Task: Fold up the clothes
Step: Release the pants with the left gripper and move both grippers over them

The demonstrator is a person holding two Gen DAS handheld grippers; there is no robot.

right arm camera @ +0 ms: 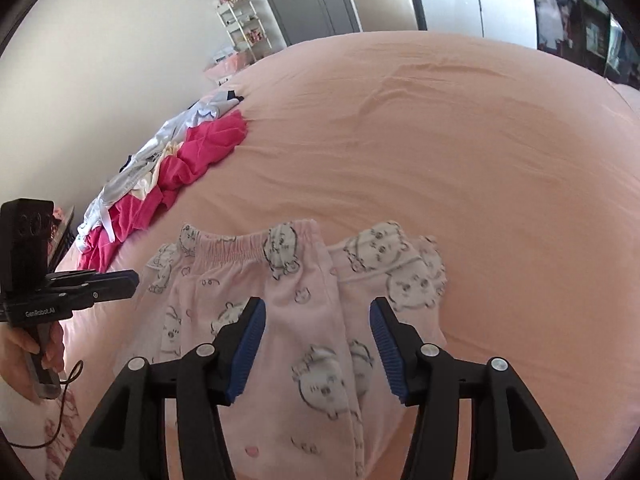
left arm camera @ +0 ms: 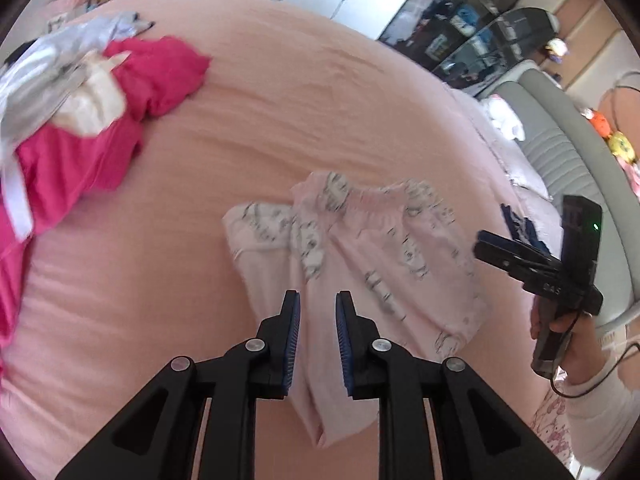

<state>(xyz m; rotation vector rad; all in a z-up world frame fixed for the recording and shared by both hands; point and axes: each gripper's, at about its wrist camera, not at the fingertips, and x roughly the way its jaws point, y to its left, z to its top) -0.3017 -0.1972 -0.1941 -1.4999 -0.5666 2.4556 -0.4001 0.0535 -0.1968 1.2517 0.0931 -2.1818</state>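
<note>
At the lower centre of both views, your left claw (left arm camera: 317,300) and right claw (right arm camera: 317,307) hover open and empty over the pink printed pants (right arm camera: 296,320) lying crumpled on the bed (right arm camera: 460,152).

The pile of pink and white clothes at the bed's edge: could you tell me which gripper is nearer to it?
Left. The left gripper is on the pile's side; the right gripper is farther.

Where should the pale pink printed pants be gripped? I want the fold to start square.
Likely at the gathered elastic waistband, its two ends pinched by the left gripper and right gripper, both open, coming from above. It is the thickest straight edge of the pants, lying exposed on the bed.
</note>
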